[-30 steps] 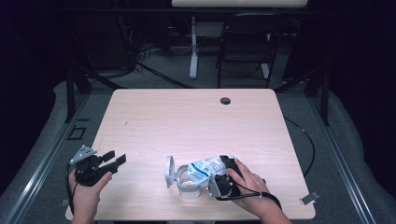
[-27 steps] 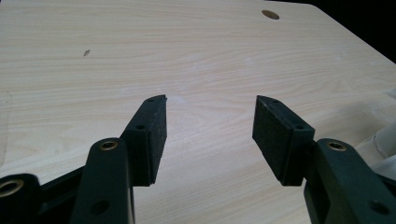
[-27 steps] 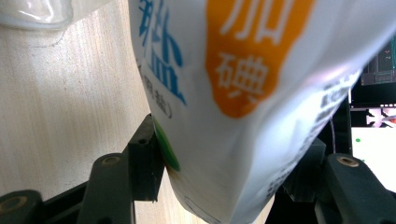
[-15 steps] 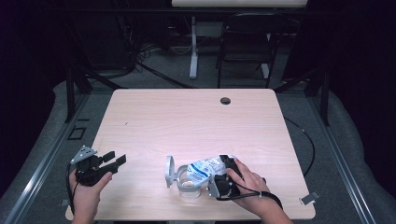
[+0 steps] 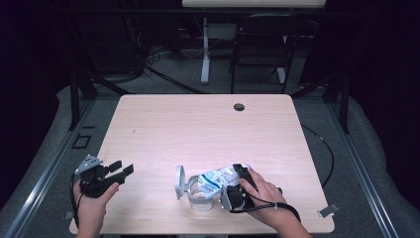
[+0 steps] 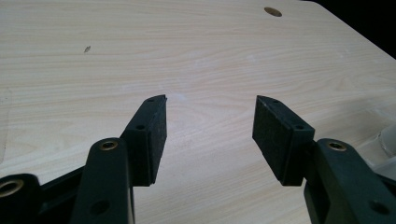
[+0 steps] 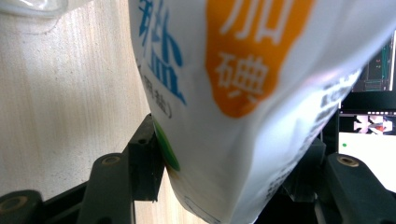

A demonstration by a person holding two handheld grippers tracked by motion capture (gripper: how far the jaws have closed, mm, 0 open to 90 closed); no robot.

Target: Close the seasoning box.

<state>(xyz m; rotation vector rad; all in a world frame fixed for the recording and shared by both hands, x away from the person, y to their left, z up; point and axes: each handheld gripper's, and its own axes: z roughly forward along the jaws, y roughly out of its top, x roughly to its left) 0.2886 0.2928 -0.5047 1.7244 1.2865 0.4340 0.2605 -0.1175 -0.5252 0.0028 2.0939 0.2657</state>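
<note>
A person's right gripper (image 5: 233, 184) clamped a white plastic pouch (image 5: 216, 179) printed with blue and orange Chinese characters, its two jaws pressed against the pouch's sides near the table's (image 5: 208, 129) front edge. In the right gripper view the pouch (image 7: 243, 93) bulged between the black pads, a small green dot on it touching one pad. The pouch lay tipped over the mouth of a clear glass jar (image 5: 198, 196), whose hinged lid (image 5: 179, 182) stood swung open on the side toward the left gripper. Well apart, by the table's front left corner, the left gripper (image 5: 121, 170) was held with its jaws spread wide and nothing between them, above bare light wood.
</note>
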